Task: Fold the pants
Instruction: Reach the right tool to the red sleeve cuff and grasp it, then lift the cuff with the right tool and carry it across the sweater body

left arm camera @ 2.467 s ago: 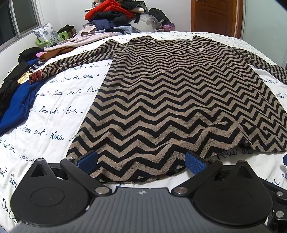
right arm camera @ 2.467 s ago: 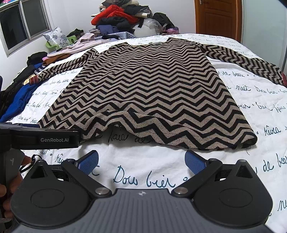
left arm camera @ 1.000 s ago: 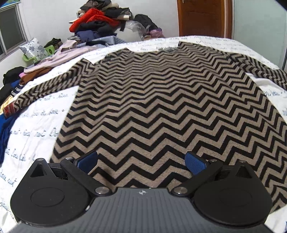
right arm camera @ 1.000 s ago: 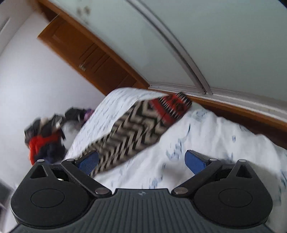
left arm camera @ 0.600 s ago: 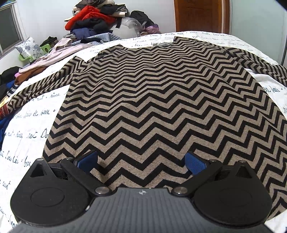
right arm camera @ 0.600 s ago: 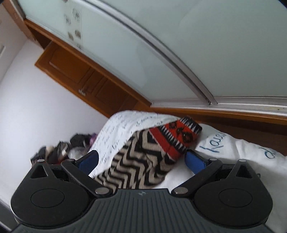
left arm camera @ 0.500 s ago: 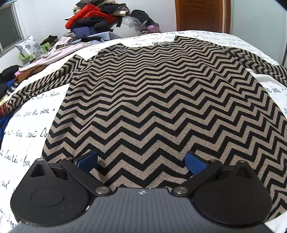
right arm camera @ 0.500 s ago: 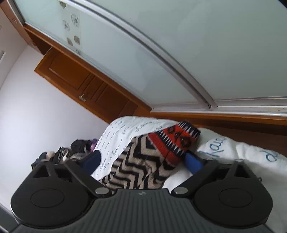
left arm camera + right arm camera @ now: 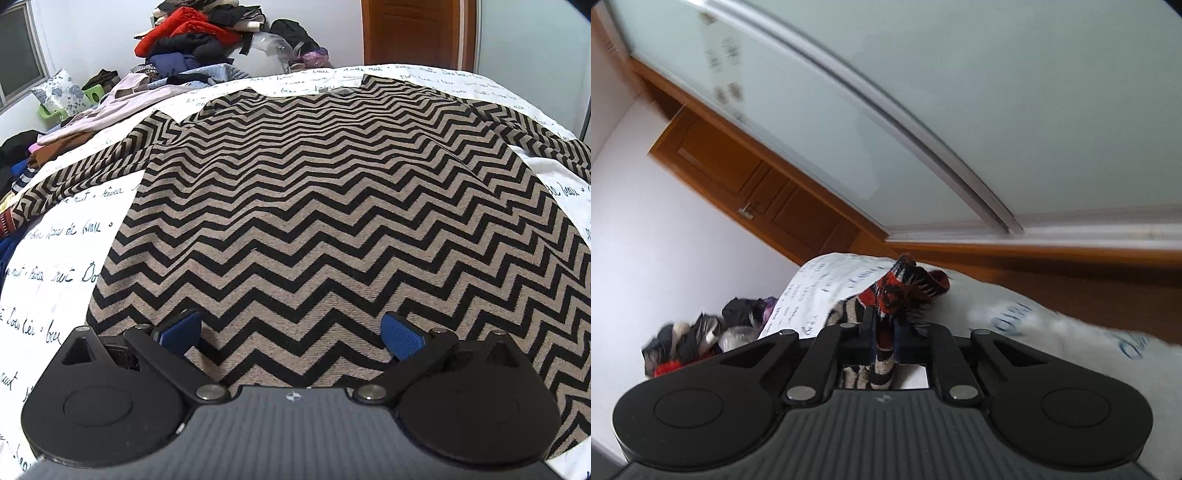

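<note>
A black-and-tan zigzag knit garment lies spread flat on the white bedspread in the left wrist view, sleeves out to both sides. My left gripper is open and low over the garment's near hem, blue pads apart. In the right wrist view my right gripper is shut on the red patterned cuff at the end of the garment's right sleeve, lifted a little off the bed; the view is tilted and blurred.
A pile of clothes is heaped at the far end of the bed, more clothes along the left edge. A wooden door stands behind. A frosted sliding wardrobe door runs beside the bed's right edge.
My right gripper swung to the sleeve end, then closed on the red cuff and lifted it. My left gripper moved forward over the garment's hem and stayed open.
</note>
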The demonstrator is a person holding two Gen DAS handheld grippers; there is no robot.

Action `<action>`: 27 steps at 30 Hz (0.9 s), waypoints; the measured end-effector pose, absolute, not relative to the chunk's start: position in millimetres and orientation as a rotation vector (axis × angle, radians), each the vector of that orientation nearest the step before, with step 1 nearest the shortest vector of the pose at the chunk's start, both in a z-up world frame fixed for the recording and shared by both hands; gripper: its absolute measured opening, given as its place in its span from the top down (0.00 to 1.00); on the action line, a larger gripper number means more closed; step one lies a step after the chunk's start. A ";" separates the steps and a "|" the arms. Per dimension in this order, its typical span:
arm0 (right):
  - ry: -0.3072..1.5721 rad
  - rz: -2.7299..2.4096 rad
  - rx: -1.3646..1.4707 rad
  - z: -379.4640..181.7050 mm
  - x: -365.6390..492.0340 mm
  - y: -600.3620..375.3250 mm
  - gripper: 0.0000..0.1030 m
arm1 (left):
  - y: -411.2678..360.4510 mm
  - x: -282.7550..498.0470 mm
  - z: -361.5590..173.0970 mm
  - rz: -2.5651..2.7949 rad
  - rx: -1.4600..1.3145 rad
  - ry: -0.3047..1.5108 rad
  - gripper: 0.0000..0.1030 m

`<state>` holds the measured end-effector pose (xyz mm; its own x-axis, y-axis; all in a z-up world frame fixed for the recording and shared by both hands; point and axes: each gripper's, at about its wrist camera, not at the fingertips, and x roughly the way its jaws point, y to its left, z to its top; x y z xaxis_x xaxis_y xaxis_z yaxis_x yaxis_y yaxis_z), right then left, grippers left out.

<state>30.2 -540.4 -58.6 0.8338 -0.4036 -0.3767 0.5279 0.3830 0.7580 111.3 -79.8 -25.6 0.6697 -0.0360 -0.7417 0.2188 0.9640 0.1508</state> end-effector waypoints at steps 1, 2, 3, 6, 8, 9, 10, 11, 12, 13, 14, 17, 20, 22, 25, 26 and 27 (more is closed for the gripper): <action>0.137 -0.587 0.982 -53.2 33.1 -537.6 0.92 | -78.0 111.8 -25.3 -0.142 0.232 0.827 0.00; 0.136 -0.577 0.946 -47.2 36.6 -534.5 0.93 | -76.3 112.7 -25.1 -0.137 0.228 0.828 0.00; 0.138 -0.568 0.916 -41.7 40.2 -531.2 0.93 | -74.5 113.6 -24.9 -0.134 0.224 0.829 0.00; 0.146 -0.532 0.811 -23.7 54.2 -518.8 0.93 | -68.5 115.4 -23.9 -0.123 0.207 0.832 0.00; 0.157 -0.508 0.730 -12.6 65.2 -506.7 0.93 | -64.2 116.2 -23.5 -0.116 0.197 0.833 0.00; 0.166 -0.496 0.687 -7.8 70.4 -499.8 0.93 | -62.2 116.4 -23.4 -0.113 0.192 0.834 0.00; 0.178 -0.480 0.637 -2.9 76.1 -491.3 0.93 | -60.6 116.5 -23.3 -0.111 0.188 0.835 0.00; 0.193 -0.457 0.568 2.3 82.6 -479.3 0.93 | -58.9 116.6 -23.5 -0.110 0.183 0.837 0.00; 0.208 -0.435 0.500 6.5 87.9 -466.9 0.93 | -57.6 116.9 -23.8 -0.109 0.180 0.837 0.00; 0.224 -0.411 0.434 10.2 92.2 -456.0 0.93 | -56.6 117.0 -24.0 -0.107 0.177 0.838 0.00; 0.245 -0.378 0.344 13.1 98.2 -439.8 0.93 | -55.6 117.2 -24.4 -0.108 0.173 0.840 0.00; 0.310 -0.246 0.051 15.5 113.8 -384.6 0.93 | -54.4 117.0 -24.9 -0.110 0.168 0.842 0.00; 0.389 -0.116 -0.288 4.0 124.2 -323.8 0.93 | -54.9 116.0 -25.1 -0.112 0.171 0.840 0.00; 0.461 -0.073 -0.463 -11.1 132.5 -294.1 0.92 | -54.7 115.7 -25.2 -0.114 0.170 0.840 0.00; 0.517 -0.090 -0.616 -32.1 141.2 -271.6 0.91 | -54.4 115.1 -25.0 -0.119 0.169 0.843 0.00; 0.529 -0.094 -0.623 -35.3 141.8 -270.2 0.89 | -54.3 115.0 -25.0 -0.120 0.171 0.843 0.00; 0.530 -0.099 -0.621 -38.1 142.2 -270.9 0.87 | -54.0 115.3 -25.0 -0.120 0.172 0.844 0.00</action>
<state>142.2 -270.9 -38.1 0.8624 -0.2442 -0.4434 -0.0670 0.8132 -0.5782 115.3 -54.0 -25.0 0.6591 -0.0371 -0.7512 0.1731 0.9794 0.1036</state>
